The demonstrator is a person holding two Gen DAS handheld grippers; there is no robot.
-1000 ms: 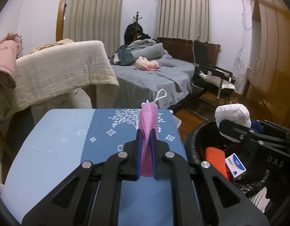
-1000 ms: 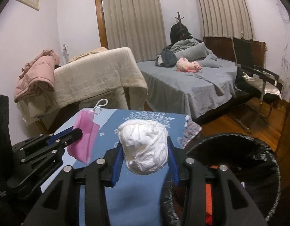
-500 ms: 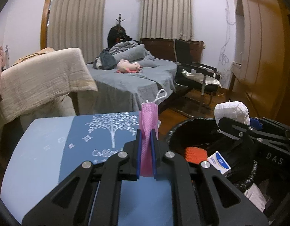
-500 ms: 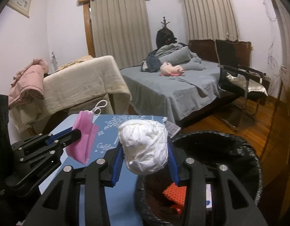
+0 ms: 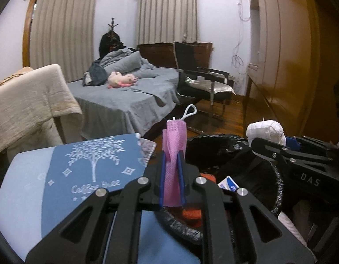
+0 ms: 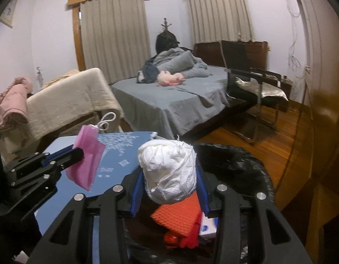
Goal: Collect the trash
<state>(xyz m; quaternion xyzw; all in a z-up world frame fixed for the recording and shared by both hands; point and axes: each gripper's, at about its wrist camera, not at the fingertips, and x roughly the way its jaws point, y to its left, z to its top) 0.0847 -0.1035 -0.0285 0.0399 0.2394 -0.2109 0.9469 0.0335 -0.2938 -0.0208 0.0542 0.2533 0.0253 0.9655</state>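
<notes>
My left gripper (image 5: 171, 160) is shut on a pink face mask (image 5: 174, 145) with a white ear loop, held at the near rim of a black-lined trash bin (image 5: 213, 149). It also shows in the right wrist view (image 6: 87, 156). My right gripper (image 6: 168, 176) is shut on a crumpled white paper wad (image 6: 168, 171), held above the bin's opening (image 6: 235, 162). Inside the bin lie an orange textured piece (image 6: 179, 214) and a small white and blue box (image 6: 207, 226). In the left wrist view the wad (image 5: 266, 131) sits over the bin's far side.
A small table with a blue tree-print cloth (image 5: 90, 167) stands left of the bin. Behind are a grey bed (image 6: 176, 103), a beige draped chair (image 6: 66, 101), a black chair (image 6: 253, 81), wooden floor and wardrobe doors (image 5: 279, 55) on the right.
Both grippers have moved right, from over the blue table toward the bin. The wad now hangs over the bin's opening and the mask is at its rim. Both grips are unchanged.
</notes>
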